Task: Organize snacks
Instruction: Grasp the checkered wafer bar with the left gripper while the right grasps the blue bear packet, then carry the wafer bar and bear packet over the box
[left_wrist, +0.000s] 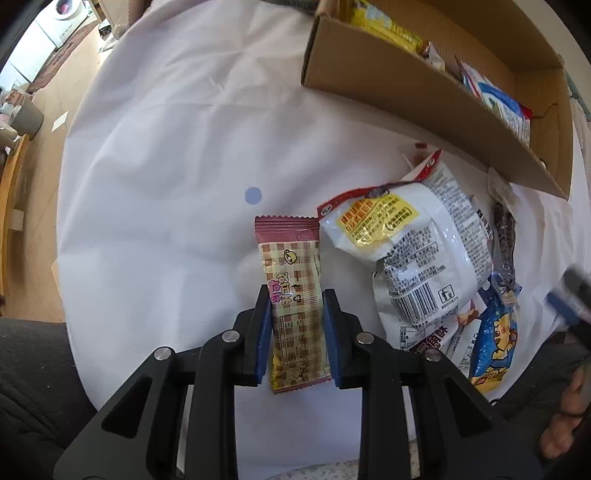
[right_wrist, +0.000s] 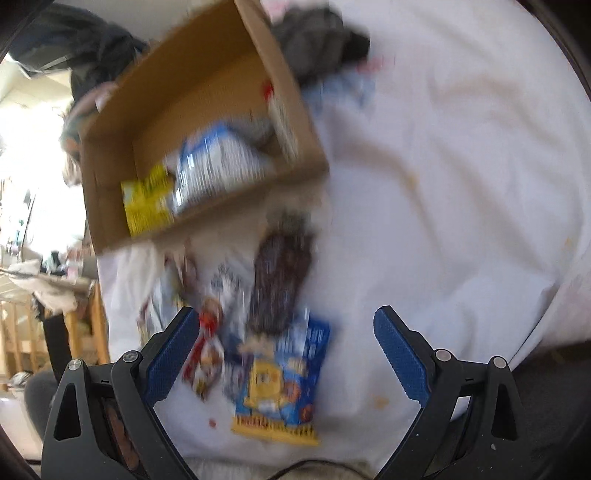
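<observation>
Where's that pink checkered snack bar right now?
In the left wrist view, the pink checkered snack bar lies on the white tablecloth, pinched between the left gripper's blue pads, just left of the big white snack bag.

Bright daylight, left view sharp, right view motion-blurred (fisheye-bent edges)

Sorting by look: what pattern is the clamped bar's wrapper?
Pink-brown check on cream snack bar; left wrist view.

Right wrist view blurred, box (right_wrist: 207, 122) snacks unreadable
</observation>
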